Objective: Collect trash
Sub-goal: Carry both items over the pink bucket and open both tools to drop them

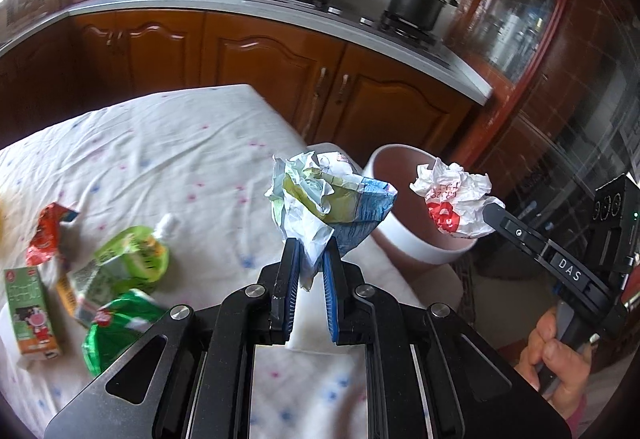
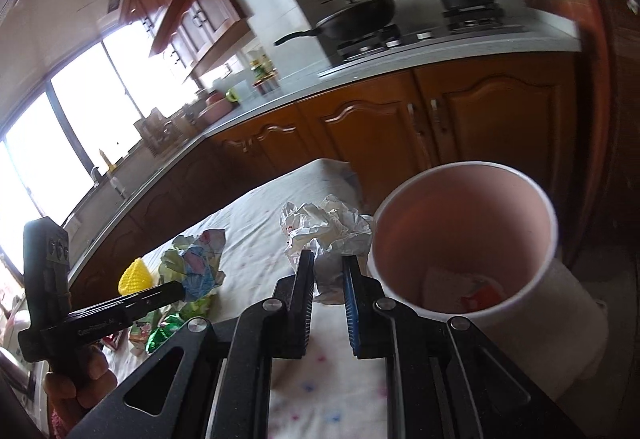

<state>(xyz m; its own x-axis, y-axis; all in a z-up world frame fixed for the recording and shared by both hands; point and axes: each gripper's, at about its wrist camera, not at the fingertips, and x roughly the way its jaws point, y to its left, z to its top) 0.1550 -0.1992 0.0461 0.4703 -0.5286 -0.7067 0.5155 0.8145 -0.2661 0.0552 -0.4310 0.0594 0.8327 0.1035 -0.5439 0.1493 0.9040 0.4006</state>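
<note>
My left gripper [image 1: 311, 251] is shut on a crumpled blue, green and white wrapper [image 1: 328, 199], held above the table's right edge, left of the pink trash bin [image 1: 416, 251]. The wrapper also shows in the right wrist view [image 2: 196, 267]. My right gripper [image 2: 327, 263] is shut on a crumpled white paper with red print [image 2: 328, 231], held just left of the bin's rim [image 2: 472, 167]; in the left wrist view that paper [image 1: 452, 199] hangs over the bin's mouth. A little trash lies at the bin's bottom [image 2: 464, 291].
On the white spotted tablecloth [image 1: 180, 159] lie a green pouch [image 1: 132, 259], a green bag [image 1: 120, 331], a juice carton [image 1: 32, 311] and a red wrapper [image 1: 46, 235]. A yellow object [image 2: 136, 275] sits at the table's far side. Wooden cabinets [image 1: 280, 55] stand behind.
</note>
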